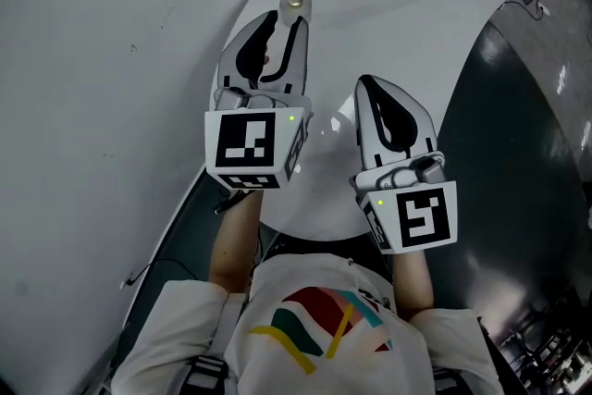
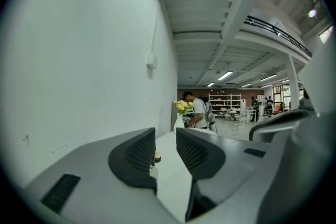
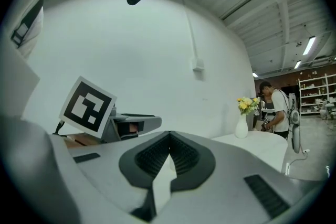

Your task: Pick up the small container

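Pale wall and a white rounded table (image 1: 435, 23): we count two grippers and one small container (image 1: 294, 3).
The container, clear and low, stands just past the left gripper (image 1: 285, 18), whose parted jaws grip nothing; the right gripper (image 1: 368, 84), beside the left gripper, is clenched empty.

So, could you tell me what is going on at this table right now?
A person holds a gripper in each hand over a white table. The left gripper, fingers slightly apart, points at the small clear container just ahead of its tips and is not yet gripping it. The right gripper hangs beside it, fingers together and empty.
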The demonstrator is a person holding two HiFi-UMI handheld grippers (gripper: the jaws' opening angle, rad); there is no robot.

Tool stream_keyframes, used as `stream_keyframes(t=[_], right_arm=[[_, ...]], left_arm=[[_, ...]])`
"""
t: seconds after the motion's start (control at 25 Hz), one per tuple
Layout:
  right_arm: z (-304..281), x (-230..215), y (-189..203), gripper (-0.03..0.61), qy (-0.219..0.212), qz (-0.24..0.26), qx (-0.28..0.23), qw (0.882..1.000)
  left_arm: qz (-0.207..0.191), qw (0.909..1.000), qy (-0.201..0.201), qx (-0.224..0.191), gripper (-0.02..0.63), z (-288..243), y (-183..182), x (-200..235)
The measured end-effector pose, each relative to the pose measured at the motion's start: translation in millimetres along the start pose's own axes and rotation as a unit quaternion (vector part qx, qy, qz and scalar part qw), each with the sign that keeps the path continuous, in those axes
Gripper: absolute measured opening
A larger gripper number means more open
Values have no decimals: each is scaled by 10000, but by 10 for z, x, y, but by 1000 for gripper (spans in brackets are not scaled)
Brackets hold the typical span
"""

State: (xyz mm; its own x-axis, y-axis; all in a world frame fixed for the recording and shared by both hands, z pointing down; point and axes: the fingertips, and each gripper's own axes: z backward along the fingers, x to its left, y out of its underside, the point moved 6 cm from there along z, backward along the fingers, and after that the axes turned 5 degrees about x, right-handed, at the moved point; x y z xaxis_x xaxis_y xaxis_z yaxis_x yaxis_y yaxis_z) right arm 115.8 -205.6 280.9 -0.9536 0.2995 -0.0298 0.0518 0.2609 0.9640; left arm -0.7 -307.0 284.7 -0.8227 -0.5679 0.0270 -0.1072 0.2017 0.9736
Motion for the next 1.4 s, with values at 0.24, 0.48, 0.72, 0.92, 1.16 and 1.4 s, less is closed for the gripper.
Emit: stream_keyframes(t=[0.24,0.48,0.72,0.92,1.16,1.4], right_arm=[[-28,-16,77,11,41,-55,58,10000],[-18,-92,169,11,75,-61,178,9998],[-40,-131,287,11,99,-132,314,9994],[-88,-138,428,11,54,-217,536,9983],[-122,-204,480,11,121,-260,607,9977],[-175,-259,507,11,158,-259,728,9969]], left_arm=[[85,9996,138,214,196,-216,166,72],[311,9983,65,485,252,-481,429,165],[529,9955,82,784,259,-692,623,264],[537,9941,61,943,282,-858,751,341],[519,9924,51,1112,316,-1084,931,364],[634,9895,15,1302,333,-1265,1109,422]])
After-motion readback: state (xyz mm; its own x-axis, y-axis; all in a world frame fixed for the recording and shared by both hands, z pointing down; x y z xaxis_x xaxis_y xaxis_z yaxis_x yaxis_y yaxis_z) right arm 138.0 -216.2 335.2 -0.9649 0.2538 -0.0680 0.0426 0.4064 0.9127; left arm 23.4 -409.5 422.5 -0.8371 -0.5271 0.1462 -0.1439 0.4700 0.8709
